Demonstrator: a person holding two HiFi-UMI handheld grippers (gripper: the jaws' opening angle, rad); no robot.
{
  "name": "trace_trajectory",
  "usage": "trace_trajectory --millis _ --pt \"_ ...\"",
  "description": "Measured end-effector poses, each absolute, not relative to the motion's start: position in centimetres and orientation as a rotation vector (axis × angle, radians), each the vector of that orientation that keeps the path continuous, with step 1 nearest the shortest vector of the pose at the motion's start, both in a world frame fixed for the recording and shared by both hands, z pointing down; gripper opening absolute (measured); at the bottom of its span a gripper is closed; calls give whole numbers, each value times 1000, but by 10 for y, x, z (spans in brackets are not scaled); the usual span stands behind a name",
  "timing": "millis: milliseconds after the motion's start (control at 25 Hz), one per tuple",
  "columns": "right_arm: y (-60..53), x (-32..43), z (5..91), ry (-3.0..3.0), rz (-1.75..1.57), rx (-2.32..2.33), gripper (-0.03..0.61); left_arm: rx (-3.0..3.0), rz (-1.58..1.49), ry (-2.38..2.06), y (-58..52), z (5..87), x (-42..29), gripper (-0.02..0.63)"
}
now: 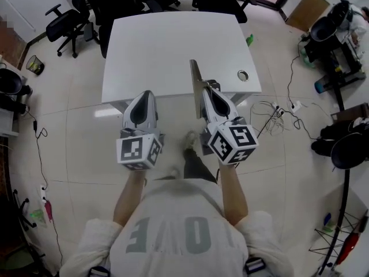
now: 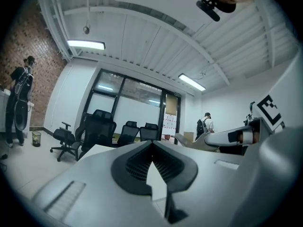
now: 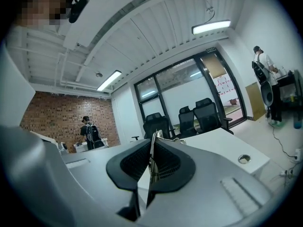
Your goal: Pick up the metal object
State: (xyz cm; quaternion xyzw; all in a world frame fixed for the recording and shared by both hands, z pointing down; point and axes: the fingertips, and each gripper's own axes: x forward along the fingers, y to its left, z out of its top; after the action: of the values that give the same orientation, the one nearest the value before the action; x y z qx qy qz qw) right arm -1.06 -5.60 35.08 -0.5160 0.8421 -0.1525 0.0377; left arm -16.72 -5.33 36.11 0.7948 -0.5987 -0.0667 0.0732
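Observation:
The metal object (image 1: 196, 75) is a thin flat strip. It sticks forward out of my right gripper (image 1: 211, 92) and reaches over the front edge of the white table (image 1: 167, 45). In the right gripper view the strip (image 3: 153, 143) shows edge-on, pinched between the dark ribbed pads (image 3: 168, 162) of the right gripper (image 3: 152, 151), which is shut on it. My left gripper (image 1: 142, 104) hangs level with it to the left, in front of the table, above the floor. In its own view the left gripper (image 2: 152, 148) has its jaws together with nothing held.
A round cable hole (image 1: 243, 74) sits at the table's near right corner. Black office chairs (image 1: 68, 25) stand behind and left of the table. Loose cables and a power strip (image 1: 279, 109) lie on the tiled floor at right, beside equipment stands (image 1: 337, 36).

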Motion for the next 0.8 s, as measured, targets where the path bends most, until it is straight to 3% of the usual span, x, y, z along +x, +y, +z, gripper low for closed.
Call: trace_trajectory --millis 800 --pt "87 50 333 2537 -519 -1556 29 2354 -264 -1807 86 335 -121 2"
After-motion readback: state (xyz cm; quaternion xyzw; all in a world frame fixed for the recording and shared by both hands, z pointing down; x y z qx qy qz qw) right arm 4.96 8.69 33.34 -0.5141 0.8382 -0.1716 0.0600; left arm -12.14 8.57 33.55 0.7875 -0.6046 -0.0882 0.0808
